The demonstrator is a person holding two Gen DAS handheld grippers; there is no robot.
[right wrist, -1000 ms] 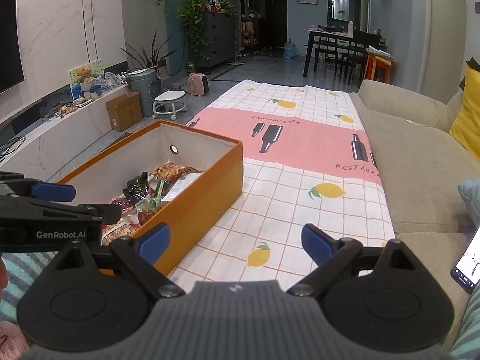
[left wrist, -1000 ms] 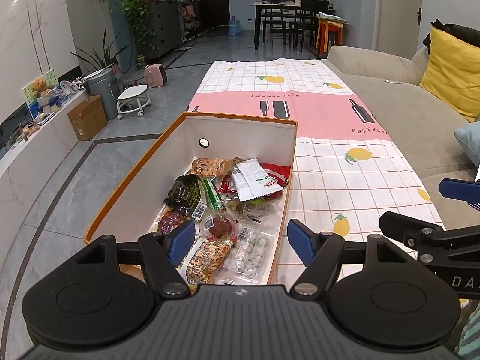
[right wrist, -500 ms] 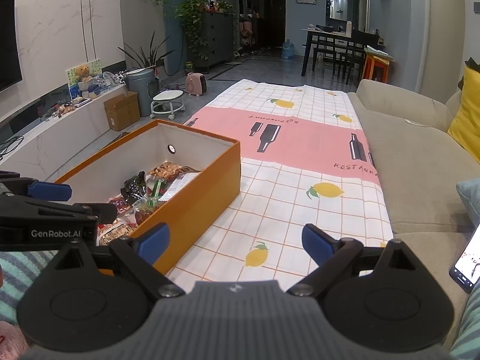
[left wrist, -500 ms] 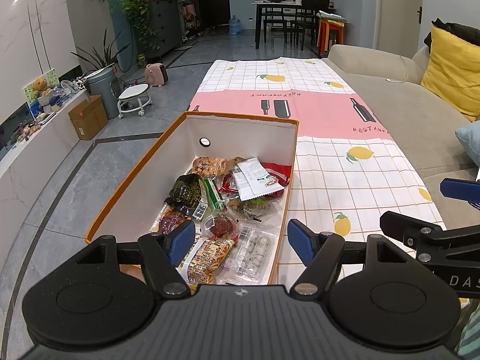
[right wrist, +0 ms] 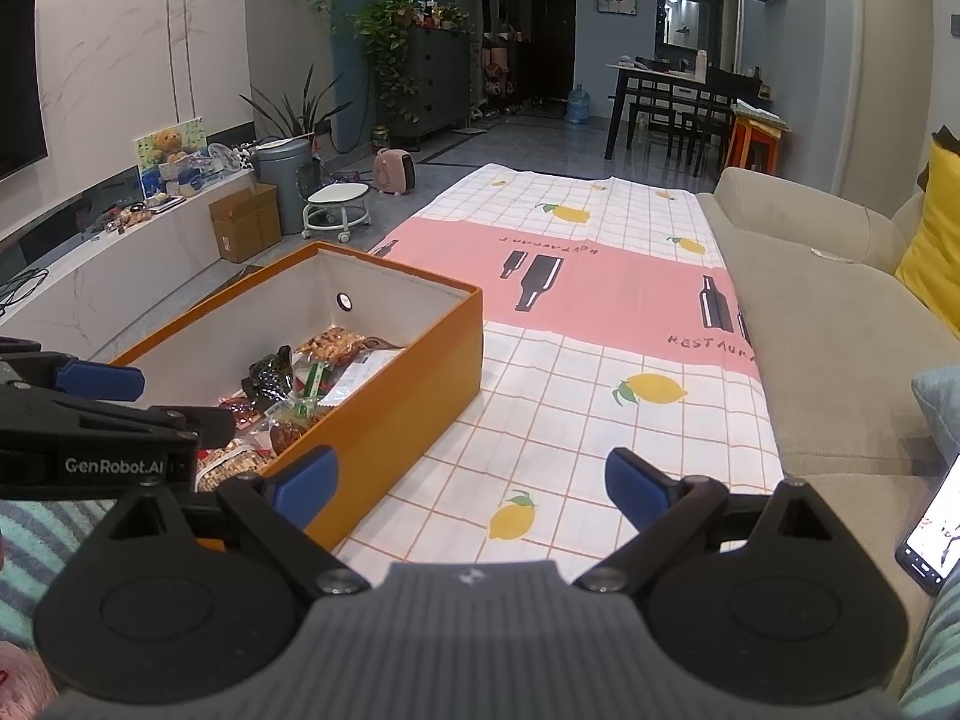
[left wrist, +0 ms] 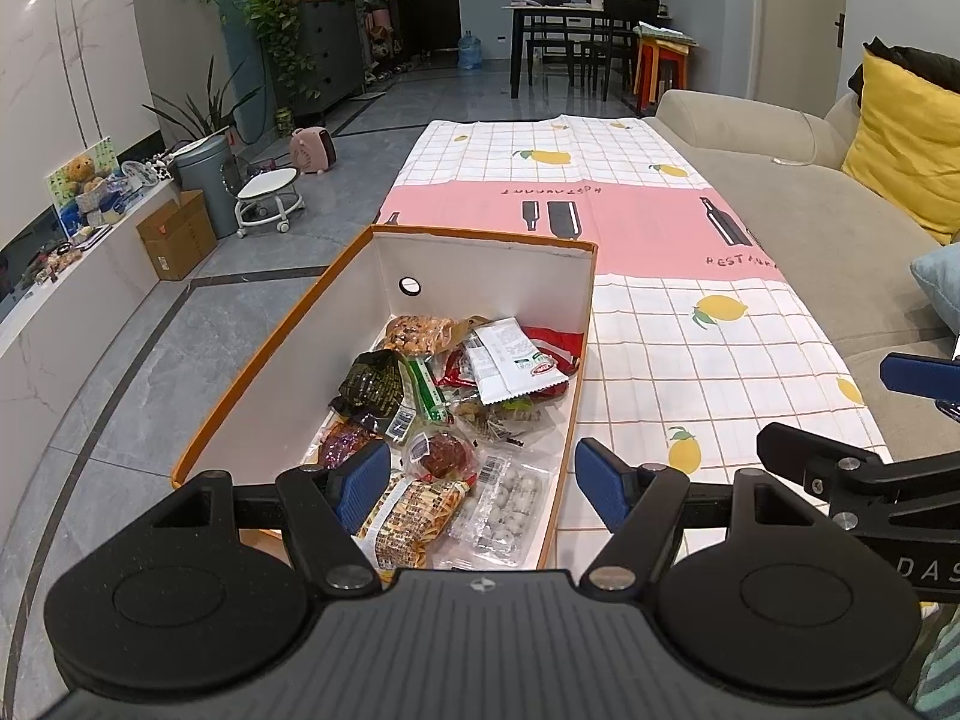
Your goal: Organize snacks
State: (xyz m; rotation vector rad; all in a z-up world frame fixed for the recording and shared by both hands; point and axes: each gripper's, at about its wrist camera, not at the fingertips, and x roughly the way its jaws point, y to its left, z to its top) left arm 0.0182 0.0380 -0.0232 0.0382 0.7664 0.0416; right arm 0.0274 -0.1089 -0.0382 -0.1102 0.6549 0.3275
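An orange box (left wrist: 258,372) (right wrist: 396,414) with a white inside stands on the left side of the checked cloth (left wrist: 708,372) (right wrist: 576,420). Several snack packets lie in it: a white packet (left wrist: 510,360), a dark green one (left wrist: 372,387), a clear tray of white balls (left wrist: 504,504), a striped bag (left wrist: 414,516). My left gripper (left wrist: 480,480) hovers open above the box's near end with nothing in it. My right gripper (right wrist: 471,483) is open and empty over the cloth, to the right of the box. Each gripper shows at the edge of the other's view.
A beige sofa (left wrist: 840,252) with a yellow cushion (left wrist: 906,138) runs along the right. A phone (right wrist: 933,534) lies at the right edge. To the left are grey floor, a cardboard carton (left wrist: 177,234), a bin (left wrist: 207,180) and a small white stool (left wrist: 267,198).
Both views have shifted only slightly; the right gripper has drifted a little. Nothing has been gripped or moved.
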